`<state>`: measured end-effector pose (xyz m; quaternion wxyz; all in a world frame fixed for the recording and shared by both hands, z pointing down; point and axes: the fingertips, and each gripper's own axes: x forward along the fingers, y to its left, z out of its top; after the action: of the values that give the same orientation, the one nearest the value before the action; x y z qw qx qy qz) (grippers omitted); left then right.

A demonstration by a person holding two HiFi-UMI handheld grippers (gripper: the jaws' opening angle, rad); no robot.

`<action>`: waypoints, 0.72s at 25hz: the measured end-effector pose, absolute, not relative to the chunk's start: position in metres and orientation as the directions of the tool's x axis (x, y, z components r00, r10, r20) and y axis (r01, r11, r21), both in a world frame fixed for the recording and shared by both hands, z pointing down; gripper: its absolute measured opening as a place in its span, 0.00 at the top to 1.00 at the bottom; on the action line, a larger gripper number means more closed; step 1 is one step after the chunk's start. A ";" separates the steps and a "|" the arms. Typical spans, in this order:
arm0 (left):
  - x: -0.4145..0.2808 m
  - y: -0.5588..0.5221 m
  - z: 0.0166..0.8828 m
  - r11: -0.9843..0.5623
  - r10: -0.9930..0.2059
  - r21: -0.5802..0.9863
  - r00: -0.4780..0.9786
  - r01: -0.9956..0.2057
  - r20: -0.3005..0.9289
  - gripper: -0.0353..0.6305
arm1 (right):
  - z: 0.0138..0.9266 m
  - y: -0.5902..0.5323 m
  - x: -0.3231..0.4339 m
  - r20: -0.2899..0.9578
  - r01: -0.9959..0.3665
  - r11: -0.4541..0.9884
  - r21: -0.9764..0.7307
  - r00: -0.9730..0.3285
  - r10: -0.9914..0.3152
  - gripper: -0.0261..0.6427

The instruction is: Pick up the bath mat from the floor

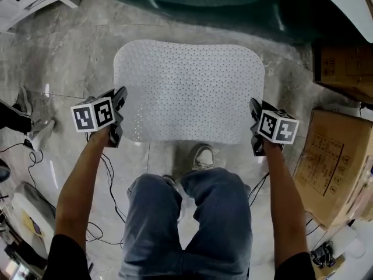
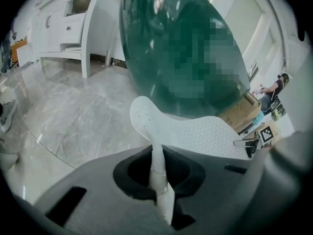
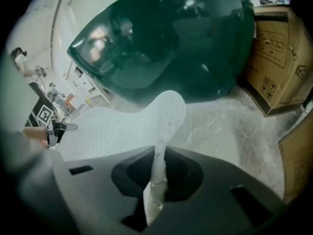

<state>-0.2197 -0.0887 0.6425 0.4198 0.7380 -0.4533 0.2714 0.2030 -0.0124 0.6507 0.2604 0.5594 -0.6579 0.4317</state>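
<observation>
Two grippers are both clamped tight on one thing. The left gripper (image 1: 118, 101) pinches the near left corner of a white, rounded-rectangular rubber bath mat (image 1: 189, 92) dotted all over with small holes, and the right gripper (image 1: 255, 112) pinches its near right corner. In each gripper view a thin, folded strip of mat runs down between the closed jaws, and the corner curls up above them like a tongue. The mat spreads between the two grippers, its outline slightly wavy. Its near edge sits above the person's white sneaker (image 1: 203, 156) and the grey marble floor (image 1: 70, 57). Whether the far edge rests on that floor cannot be told. Beyond the mat stands a glossy dark green bathtub (image 1: 221, 4), cut off by the head view's top edge. Brown cardboard boxes (image 1: 335, 168) stand at the right. The pinched mat edge disappears into the dark recess of each gripper body.
</observation>
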 end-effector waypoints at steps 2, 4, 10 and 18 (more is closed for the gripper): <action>-0.219 -0.089 0.616 -0.249 -0.441 0.368 0.444 -0.896 0.780 0.90 | 0.623 -0.015 0.200 0.815 -0.961 0.018 -0.275 -0.243 -0.526 0.93; -0.217 -0.092 0.586 -0.267 -0.446 0.364 0.449 -0.893 0.774 0.90 | 0.595 -0.017 0.198 0.806 -0.964 0.034 -0.265 -0.241 -0.540 0.93; -0.213 -0.093 0.493 -0.293 -0.482 0.349 0.453 -0.890 0.750 0.90 | 0.510 -0.016 0.196 0.783 -0.967 0.044 -0.251 -0.229 -0.578 0.93; -0.212 -0.084 0.377 -0.293 -0.514 0.333 0.441 -0.896 0.735 0.90 | 0.392 -0.009 0.202 0.748 -0.968 0.040 -0.248 -0.217 -0.628 0.93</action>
<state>-0.2121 -0.0842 0.3770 0.3734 0.7624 -0.4625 0.2557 0.2020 -0.0095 0.3919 0.2272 0.5830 -0.6842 0.3747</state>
